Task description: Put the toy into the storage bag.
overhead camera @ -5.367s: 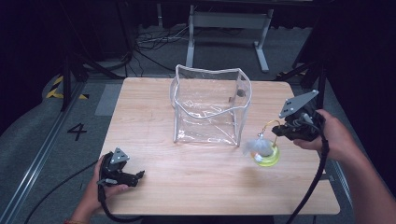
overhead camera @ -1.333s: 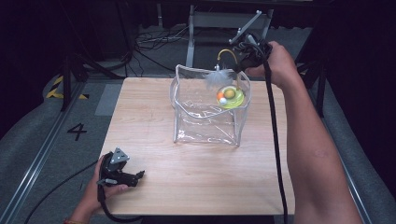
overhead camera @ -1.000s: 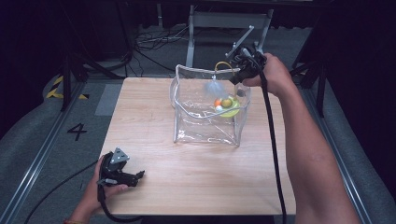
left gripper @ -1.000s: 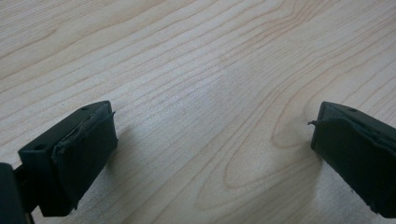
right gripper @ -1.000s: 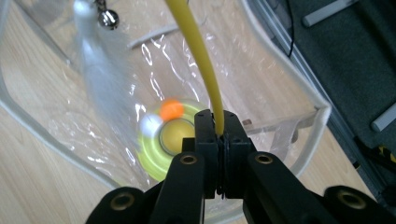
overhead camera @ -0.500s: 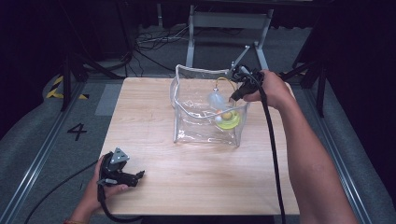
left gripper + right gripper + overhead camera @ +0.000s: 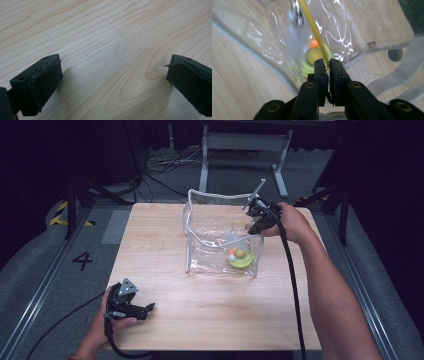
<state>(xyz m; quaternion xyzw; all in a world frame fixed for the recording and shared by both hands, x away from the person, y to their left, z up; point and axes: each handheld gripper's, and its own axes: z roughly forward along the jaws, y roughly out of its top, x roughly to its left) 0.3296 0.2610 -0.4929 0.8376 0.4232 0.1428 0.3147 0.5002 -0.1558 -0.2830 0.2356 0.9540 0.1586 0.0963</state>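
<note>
1. We see the right gripper [image 7: 256,220] lower than half a second ago, at the near right rim of the clear bag [image 7: 210,225].
2. Its jaws pinch a yellow cord [image 7: 312,21].
3. The yellow-green toy [image 7: 239,257] now sits on the bag's bottom.
4. The left gripper [image 7: 145,309] stays on the wooden table [image 7: 210,310], jaws wide apart.

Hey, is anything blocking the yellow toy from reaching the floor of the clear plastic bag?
Nothing visible is. The right gripper holds the yellow toy's thin handle from above the open top of the clear plastic bag, and the toy's yellow-green disc with orange and yellow balls hangs low inside, near the front right corner. Whether it touches bottom is unclear.
</note>
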